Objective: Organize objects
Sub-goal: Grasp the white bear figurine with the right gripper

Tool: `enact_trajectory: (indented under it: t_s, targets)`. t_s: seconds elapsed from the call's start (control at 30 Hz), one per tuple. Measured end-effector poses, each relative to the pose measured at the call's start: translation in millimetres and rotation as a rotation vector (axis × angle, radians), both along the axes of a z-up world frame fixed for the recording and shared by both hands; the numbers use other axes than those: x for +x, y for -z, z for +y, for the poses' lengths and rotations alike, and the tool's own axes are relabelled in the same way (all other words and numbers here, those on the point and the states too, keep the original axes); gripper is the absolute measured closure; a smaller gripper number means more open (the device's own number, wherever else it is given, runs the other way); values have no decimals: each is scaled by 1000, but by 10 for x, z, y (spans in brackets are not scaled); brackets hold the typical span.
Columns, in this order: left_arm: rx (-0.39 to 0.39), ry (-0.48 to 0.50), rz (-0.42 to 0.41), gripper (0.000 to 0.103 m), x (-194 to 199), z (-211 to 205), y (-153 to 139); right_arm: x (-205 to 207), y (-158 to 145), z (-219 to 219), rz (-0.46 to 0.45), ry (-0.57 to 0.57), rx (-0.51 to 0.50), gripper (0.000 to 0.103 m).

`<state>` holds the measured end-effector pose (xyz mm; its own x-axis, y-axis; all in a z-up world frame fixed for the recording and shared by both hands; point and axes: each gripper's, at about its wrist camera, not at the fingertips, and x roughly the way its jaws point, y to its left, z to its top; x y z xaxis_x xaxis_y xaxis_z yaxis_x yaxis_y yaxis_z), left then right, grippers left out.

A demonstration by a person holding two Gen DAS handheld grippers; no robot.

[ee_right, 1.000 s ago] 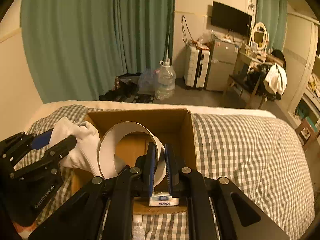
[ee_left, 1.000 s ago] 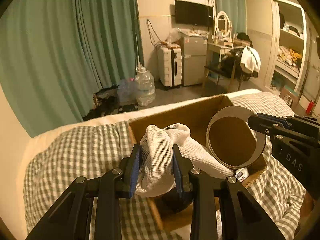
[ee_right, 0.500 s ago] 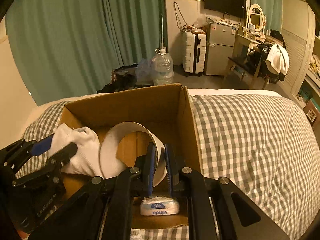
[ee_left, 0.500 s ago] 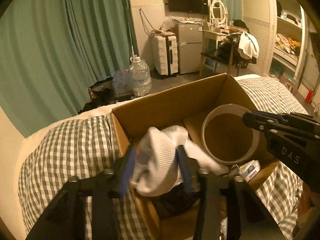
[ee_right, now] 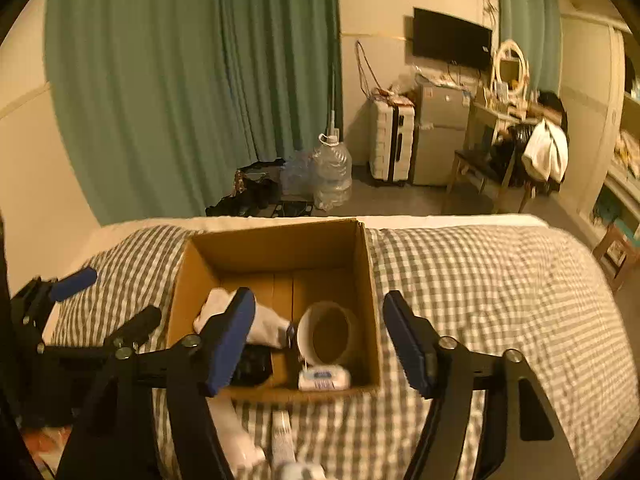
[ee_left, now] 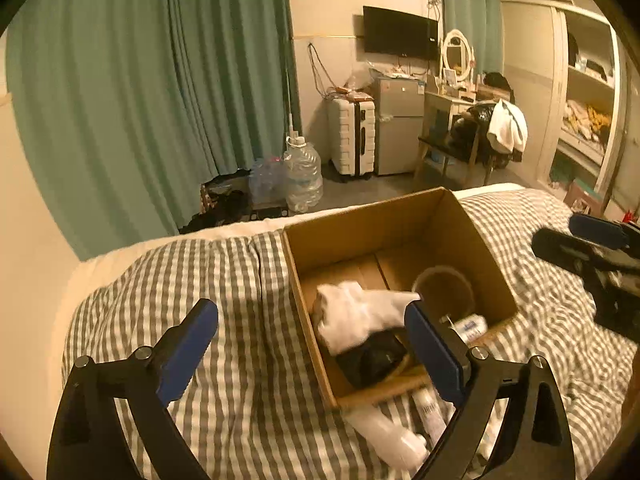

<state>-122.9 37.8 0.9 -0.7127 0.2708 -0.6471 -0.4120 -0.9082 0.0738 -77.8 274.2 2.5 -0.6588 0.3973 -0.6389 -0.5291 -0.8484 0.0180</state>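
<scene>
Both tongs spread wide, holding nothing: left gripper (ee_left: pixel 312 344) low over the checked bedspread (ee_left: pixel 224 280) and the box's near-left corner, right gripper (ee_right: pixel 320 340) hovering above the box front. 2 white bottles (ee_left: pixel 386 436) lying on the bedspread just outside the near wall. Inside the cardboard box (ee_right: pixel 280 248): white cloth (ee_left: pixel 356 316) draped over a dark item (ee_left: pixel 374 356) at left, tape roll (ee_right: pixel 326 334) standing on edge at right, tissue pack (ee_right: pixel 324 379) against the front wall. Beyond: water jug (ee_right: pixel 332 172), green curtains (ee_right: pixel 192 80).
</scene>
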Motion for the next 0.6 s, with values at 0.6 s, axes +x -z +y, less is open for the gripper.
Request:
enact_trajectory:
  t_s: [0.6]
  targets:
    - [21, -25, -187, 3, 492, 30, 879, 707, 1395, -505, -361, -106, -105, 25]
